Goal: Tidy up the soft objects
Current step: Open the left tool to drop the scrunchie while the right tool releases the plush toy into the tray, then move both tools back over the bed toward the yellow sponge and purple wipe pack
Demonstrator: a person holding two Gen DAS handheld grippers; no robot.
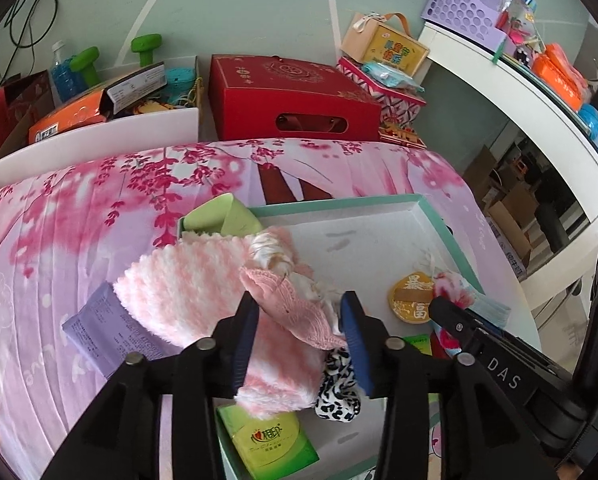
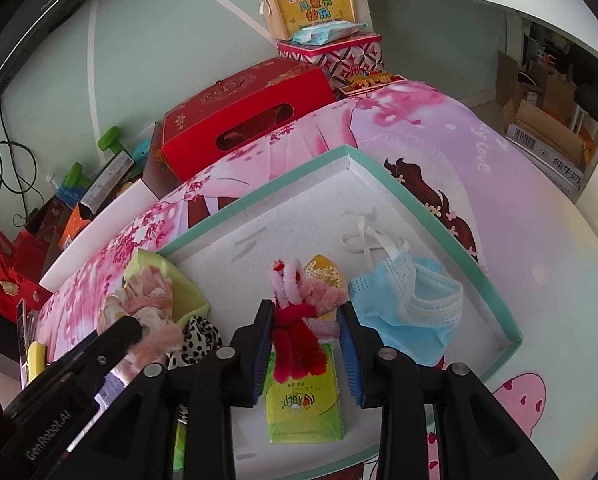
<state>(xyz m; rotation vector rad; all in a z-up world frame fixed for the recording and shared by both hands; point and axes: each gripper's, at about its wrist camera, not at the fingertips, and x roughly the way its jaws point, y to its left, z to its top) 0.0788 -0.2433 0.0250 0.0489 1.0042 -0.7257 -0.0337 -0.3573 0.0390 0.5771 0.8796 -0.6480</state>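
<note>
Pink knitted cloth [image 1: 295, 312] lies between the released left gripper [image 1: 301, 328] jaws; red-pink pipe-cleaner bundle [image 2: 299, 320] sits between the unclenched right gripper [image 2: 305, 344] jaws.

The towel [image 1: 203, 300] has pink and white stripes. The mask [image 2: 411, 312] is blue. The tray [image 2: 259, 196] is white with a green rim.

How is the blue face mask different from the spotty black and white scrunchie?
The face mask is plain light blue with white ear loops; the scrunchie is white with black spots. The mask lies spread out, while the scrunchie is bunched up and partly hidden by the fluffy pink cloth. Both are soft and sit in the tray.
</note>
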